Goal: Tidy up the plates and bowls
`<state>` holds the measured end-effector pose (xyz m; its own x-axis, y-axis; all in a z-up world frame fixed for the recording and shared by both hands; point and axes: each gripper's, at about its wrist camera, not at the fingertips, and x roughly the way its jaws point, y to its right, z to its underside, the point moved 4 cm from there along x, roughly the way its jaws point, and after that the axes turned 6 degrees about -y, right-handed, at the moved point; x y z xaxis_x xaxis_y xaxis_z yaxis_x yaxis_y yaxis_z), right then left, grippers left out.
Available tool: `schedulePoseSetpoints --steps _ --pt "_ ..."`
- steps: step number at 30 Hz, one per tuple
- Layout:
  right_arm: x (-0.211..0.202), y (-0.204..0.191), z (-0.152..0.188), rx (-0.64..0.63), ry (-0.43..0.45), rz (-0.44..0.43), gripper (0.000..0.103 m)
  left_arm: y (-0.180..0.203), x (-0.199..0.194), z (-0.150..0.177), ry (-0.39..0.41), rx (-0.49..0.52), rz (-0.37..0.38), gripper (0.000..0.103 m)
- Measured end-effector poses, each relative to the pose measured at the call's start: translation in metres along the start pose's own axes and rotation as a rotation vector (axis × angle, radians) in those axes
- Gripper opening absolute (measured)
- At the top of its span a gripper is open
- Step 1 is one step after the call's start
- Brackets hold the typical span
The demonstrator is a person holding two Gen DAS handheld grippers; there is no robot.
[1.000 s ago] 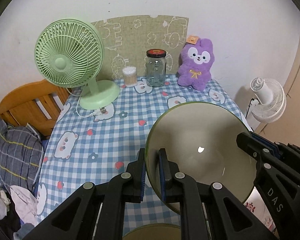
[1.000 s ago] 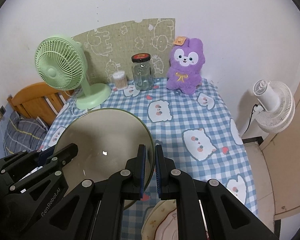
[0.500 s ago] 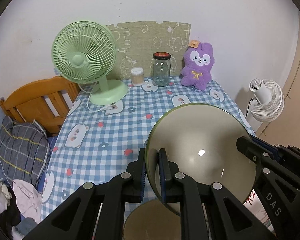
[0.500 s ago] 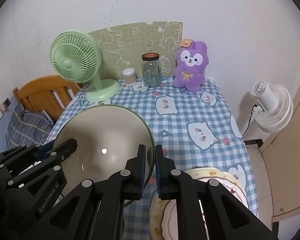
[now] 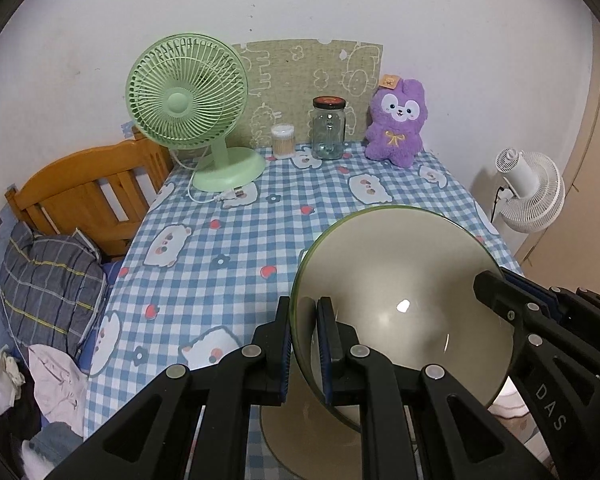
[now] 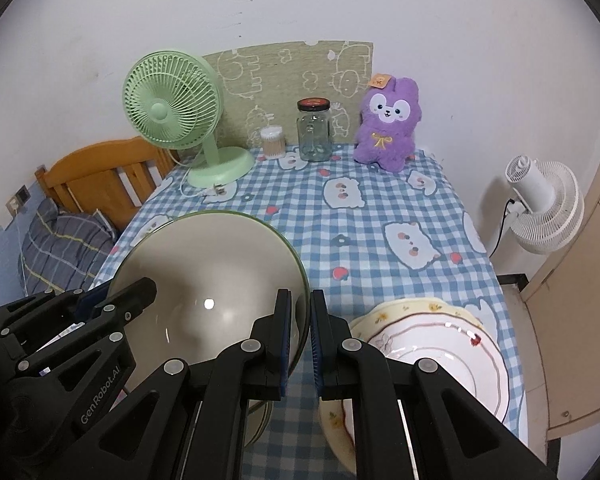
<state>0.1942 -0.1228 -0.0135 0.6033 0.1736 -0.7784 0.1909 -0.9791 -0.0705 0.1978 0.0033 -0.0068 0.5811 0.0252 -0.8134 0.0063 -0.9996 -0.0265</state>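
**A:** What is hidden or cut off?

**B:** Under the raised beige glazed bowl with the thin green rim (image 5: 404, 300) lies another beige dish (image 5: 300, 440); the claws and the frame edge hide most of it, so I cannot tell if it is a plate or a bowl. The cream plate with a floral rim and pink rings (image 6: 440, 344) is cut off at the bottom of the right wrist view and partly covered by a claw finger. Whether it is 1 plate or a stack, I cannot tell.

**A:** Counts?

**B:** 2 claws, 1 held bowl, 1 beige dish below it, 1 floral plate. At the back of the blue-and-white checked tabletop (image 5: 228, 264): 1 mint-green desk fan (image 5: 188, 100), 1 clear glass jar with a dark lid (image 5: 329, 128), 1 small tub of cotton swabs (image 5: 283, 142), 1 purple plush rabbit (image 5: 398, 124). Off the tabletop, 1 white fan (image 6: 544, 204) and 1 wooden headboard (image 5: 88, 196).

**A:** And the bowl itself?

**B:** Smooth, wide, shallow, plain inside with a small light glint. It is tilted, its inside facing the cameras, lifted above the near part of the tabletop. The left claw (image 5: 303, 320) pinches its left rim, jaws narrow on the wall; the right claw (image 6: 299, 316) pinches the opposite rim the same way.
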Motion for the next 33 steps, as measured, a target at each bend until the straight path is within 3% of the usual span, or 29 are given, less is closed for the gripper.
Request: schedulePoseSetpoints --steps 33 --pt "0.020 -0.021 0.059 0.008 -0.075 -0.030 0.012 -0.017 0.019 0.059 -0.069 -0.010 0.010 0.010"
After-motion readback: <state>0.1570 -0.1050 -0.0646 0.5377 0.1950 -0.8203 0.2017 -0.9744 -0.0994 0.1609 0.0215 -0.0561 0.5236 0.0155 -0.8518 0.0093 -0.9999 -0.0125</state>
